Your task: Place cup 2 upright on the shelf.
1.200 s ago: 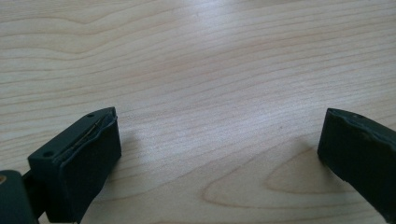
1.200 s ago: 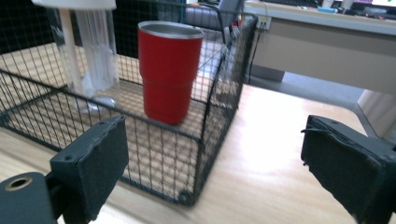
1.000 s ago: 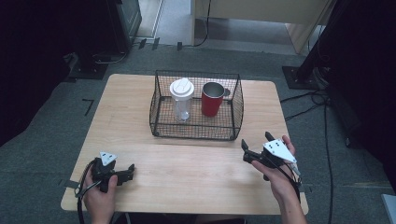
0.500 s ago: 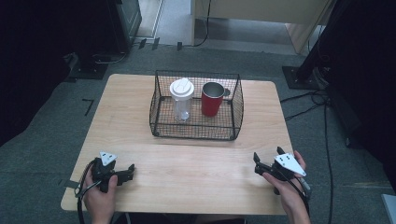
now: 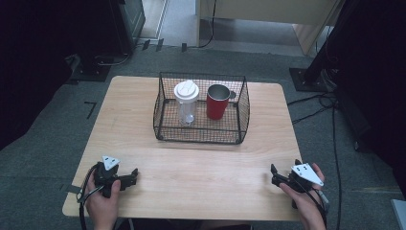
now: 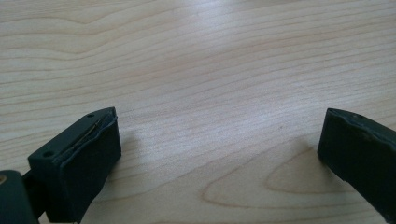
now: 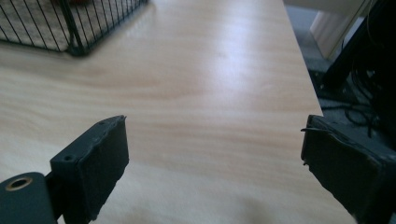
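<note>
A black wire basket (image 5: 201, 139) stands on the wooden table (image 5: 201, 167) toward the far side. Inside it a clear bottle with a white lid (image 5: 186, 101) stands on the left and a red metal cup (image 5: 218, 102) on the right. My left gripper (image 5: 134, 175) rests low on the table at the near left corner, open, with bare wood between its jaws (image 6: 219, 154). Near the table's front right corner my right gripper (image 5: 274, 173) is held by a hand, open and empty (image 7: 215, 158). A corner of the basket (image 7: 74, 28) shows at the upper left of the right gripper view.
The table's right edge (image 7: 303, 79) runs close beside my right gripper. Beyond it lie cables (image 5: 330, 110) and a black stand base (image 5: 306, 79) on the grey floor. Dark equipment (image 5: 110, 24) stands off the table's far left.
My right gripper has moved toward the near right corner of the table and sunk lower. The left gripper has stayed put.
</note>
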Motion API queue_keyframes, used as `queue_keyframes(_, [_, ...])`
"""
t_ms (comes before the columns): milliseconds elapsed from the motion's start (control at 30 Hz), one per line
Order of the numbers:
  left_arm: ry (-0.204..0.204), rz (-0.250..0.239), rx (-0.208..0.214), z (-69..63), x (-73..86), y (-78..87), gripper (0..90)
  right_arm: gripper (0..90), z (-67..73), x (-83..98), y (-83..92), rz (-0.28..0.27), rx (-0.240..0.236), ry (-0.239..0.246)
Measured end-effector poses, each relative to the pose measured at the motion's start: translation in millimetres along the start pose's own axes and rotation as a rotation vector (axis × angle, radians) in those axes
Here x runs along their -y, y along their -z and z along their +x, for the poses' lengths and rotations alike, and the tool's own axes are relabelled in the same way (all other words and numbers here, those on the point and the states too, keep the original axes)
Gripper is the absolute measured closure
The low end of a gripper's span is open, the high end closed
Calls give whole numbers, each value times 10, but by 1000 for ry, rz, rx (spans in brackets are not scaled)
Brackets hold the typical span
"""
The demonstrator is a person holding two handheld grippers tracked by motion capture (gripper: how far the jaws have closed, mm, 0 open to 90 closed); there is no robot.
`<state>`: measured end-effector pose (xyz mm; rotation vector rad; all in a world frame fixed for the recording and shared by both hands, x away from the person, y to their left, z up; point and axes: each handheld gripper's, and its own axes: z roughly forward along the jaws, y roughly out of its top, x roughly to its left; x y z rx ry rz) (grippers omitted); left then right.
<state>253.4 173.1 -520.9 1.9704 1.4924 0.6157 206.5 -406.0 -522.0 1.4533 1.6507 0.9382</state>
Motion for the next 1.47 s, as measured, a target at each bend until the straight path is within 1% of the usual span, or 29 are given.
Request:
queue_keyframes(67, [0,0,0,0,0,0,0,75,-27,9,-1,49,5,11])
queue_keyframes(100, [0,1,0,0,0,0,0,76,-38,13,-3,64,5,13])
queue_keyframes(167, [-2,0,0,1,0,0,0,112,-60,22,-2,95,6,15])
queue_keyframes(333, [-1,0,0,1,0,0,0,131,-100,37,-8,150,14,33])
queue_keyframes(400, [-1,0,0,1,0,0,0,134,-109,40,-17,177,5,30])
queue_keyframes(467, [-1,0,0,0,0,0,0,134,-102,44,-26,202,-5,42])
queue_keyframes(533, [-1,0,0,0,0,0,0,136,-95,45,-30,210,-14,46])
queue_keyframes(567, [-1,0,0,1,0,0,0,136,-101,45,-32,213,-16,41])
queue_keyframes(633, [-1,0,0,0,0,0,0,136,-133,41,-43,225,-37,14])
queue_keyframes(667, [-1,1,0,1,0,1,0,136,-157,40,-53,238,-47,-24])
queue_keyframes(700, [1,1,0,-1,0,1,0,138,-185,41,-64,252,-51,-75])
queue_keyframes(733, [-4,4,0,-5,-1,2,0,137,-194,42,-62,252,-30,-85])
queue_keyframes(767, [-5,2,1,-13,-2,0,0,138,-190,47,-54,253,-18,-95])
queue_keyframes(867, [-10,3,7,-28,-5,-2,0,143,-164,53,-40,250,0,-104])
queue_keyframes(1467, [-11,3,7,-28,-6,-2,0,138,-165,52,-40,253,2,-108])
